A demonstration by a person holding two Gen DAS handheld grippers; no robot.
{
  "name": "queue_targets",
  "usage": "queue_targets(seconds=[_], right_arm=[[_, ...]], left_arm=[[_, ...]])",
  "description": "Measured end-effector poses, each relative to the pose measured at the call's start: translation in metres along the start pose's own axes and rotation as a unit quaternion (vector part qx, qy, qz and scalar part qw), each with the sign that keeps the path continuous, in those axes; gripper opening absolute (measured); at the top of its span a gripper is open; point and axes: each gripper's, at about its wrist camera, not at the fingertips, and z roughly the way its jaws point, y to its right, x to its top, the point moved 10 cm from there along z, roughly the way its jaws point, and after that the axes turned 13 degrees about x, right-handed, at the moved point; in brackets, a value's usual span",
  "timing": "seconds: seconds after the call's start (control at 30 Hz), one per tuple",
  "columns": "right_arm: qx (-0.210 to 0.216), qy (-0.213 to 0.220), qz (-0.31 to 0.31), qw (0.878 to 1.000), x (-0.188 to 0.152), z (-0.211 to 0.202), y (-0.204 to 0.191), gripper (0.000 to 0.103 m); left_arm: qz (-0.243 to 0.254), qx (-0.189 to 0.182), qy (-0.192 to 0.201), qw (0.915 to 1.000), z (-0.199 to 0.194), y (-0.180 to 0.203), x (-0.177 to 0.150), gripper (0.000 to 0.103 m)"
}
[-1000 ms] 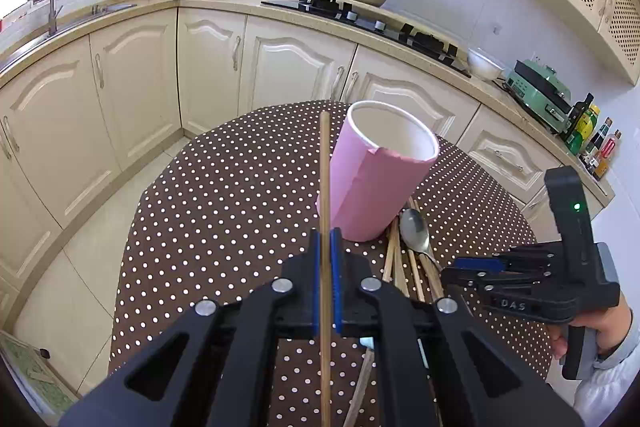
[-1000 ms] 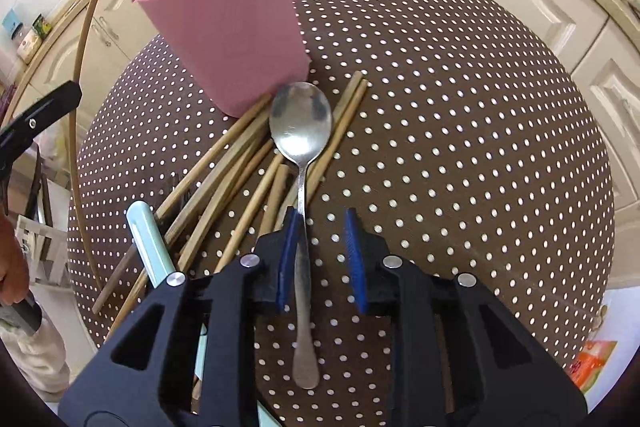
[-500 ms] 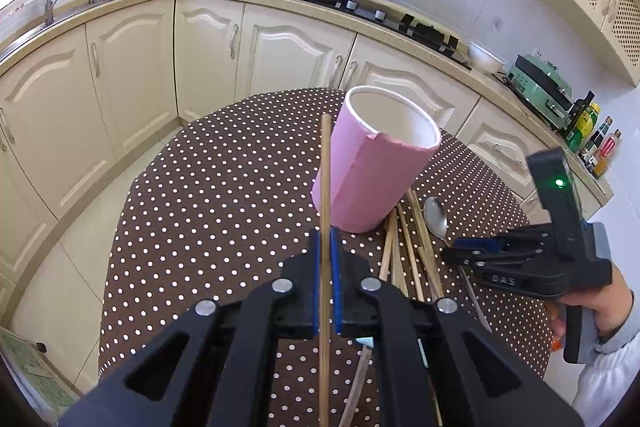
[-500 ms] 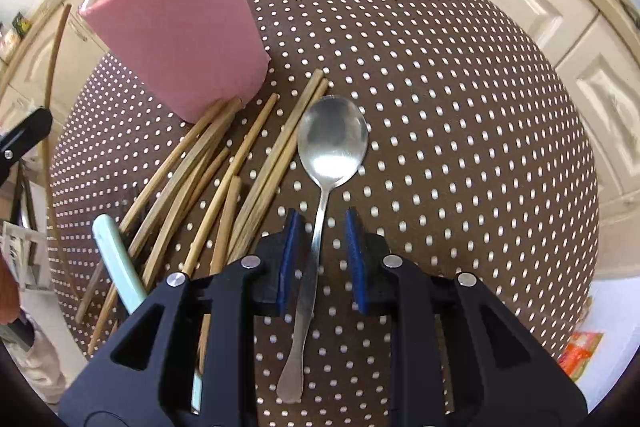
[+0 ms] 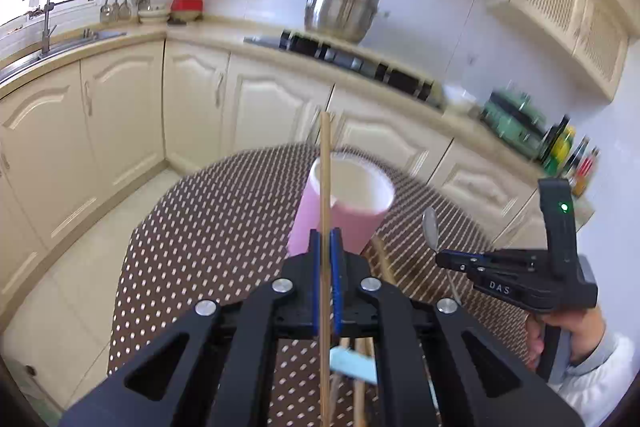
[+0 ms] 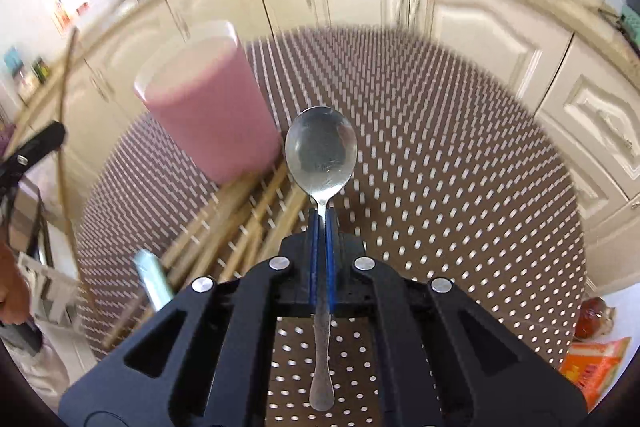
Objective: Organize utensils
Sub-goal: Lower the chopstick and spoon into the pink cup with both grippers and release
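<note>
A pink cup [image 5: 344, 211] with a white inside stands on the brown dotted table [image 5: 208, 227]; it also shows in the right wrist view [image 6: 212, 115]. My left gripper [image 5: 326, 239] is shut on a wooden chopstick [image 5: 325, 187] that points up in front of the cup. My right gripper [image 6: 322, 219] is shut on the handle of a metal spoon [image 6: 322, 151], lifted above the table, right of the cup. The right gripper [image 5: 444, 261] and spoon [image 5: 431, 227] also show in the left wrist view. Several chopsticks [image 6: 240, 223] lie on the table below the cup.
A pale blue utensil handle [image 6: 154, 279] lies among the loose chopsticks. Cream kitchen cabinets [image 5: 192, 107] and a counter with a steel pot [image 5: 340, 7] curve behind the table. An orange packet [image 6: 592, 363] lies on the floor at the right.
My right gripper has closed on the spoon's handle and lifted it off the table. My left gripper has risen with the chopstick; both views are blurred by motion.
</note>
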Motion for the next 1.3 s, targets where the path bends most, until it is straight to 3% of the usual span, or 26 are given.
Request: queue_targets(seconds=[0.17,0.33,0.43,0.57,0.77,0.93,1.3], right_arm=[[0.021,0.082,-0.027,0.996,0.039,-0.040,-0.025,0.003],[0.045,0.186,-0.054,0.980,0.088,-0.078,-0.055,0.003],[0.061,0.228,-0.057,0.970,0.109,-0.084,-0.074,0.003],[0.078,0.298,-0.060,0.949,0.139,-0.093,-0.083,0.004],[0.083,0.367,-0.053,0.925,0.165,-0.089,-0.089,0.004],[0.088,0.365,-0.039,0.926,0.169,-0.064,-0.075,0.004],[0.077,0.329,-0.052,0.940,0.135,-0.039,-0.073,0.004]], left_arm=[[-0.011,-0.021,0.052,0.9984,-0.019,0.008,0.028,0.005],[-0.023,-0.042,0.126,0.9909,-0.032,0.023,0.065,0.005],[-0.035,-0.059,0.177,0.9818,-0.037,0.034,0.089,0.005],[-0.031,-0.043,0.258,0.9647,-0.042,0.049,0.119,0.005],[-0.045,-0.013,0.321,0.9458,-0.035,0.052,0.140,0.005],[-0.049,0.003,0.316,0.9475,-0.009,0.050,0.138,0.005],[-0.019,0.014,0.260,0.9652,0.025,0.040,0.099,0.005]])
